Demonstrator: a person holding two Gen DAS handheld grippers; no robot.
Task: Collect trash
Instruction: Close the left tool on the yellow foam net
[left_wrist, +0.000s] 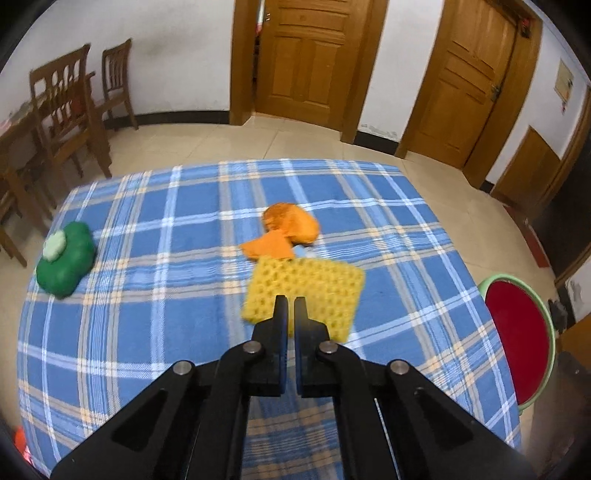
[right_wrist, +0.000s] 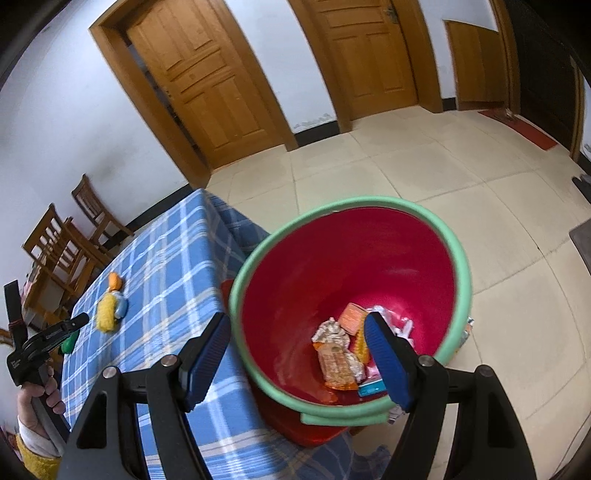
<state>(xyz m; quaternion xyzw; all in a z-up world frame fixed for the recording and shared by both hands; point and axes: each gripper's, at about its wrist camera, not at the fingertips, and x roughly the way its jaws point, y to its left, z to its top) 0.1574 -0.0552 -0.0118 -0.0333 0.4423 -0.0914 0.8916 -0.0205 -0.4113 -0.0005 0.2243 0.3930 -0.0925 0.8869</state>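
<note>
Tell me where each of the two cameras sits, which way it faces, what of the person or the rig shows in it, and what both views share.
Left wrist: on the left gripper, angled down over the blue plaid table; closed black fingers in front of the yellow sponge.
Right wrist: on the right gripper, angled down into the red bin holding wrappers; open blue-padded fingers, plus the person's left hand.
Shared: table, sponge, orange item, bin, wooden doors.

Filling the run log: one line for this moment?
left gripper: shut on yellow sponge | right gripper: open over red bin
</note>
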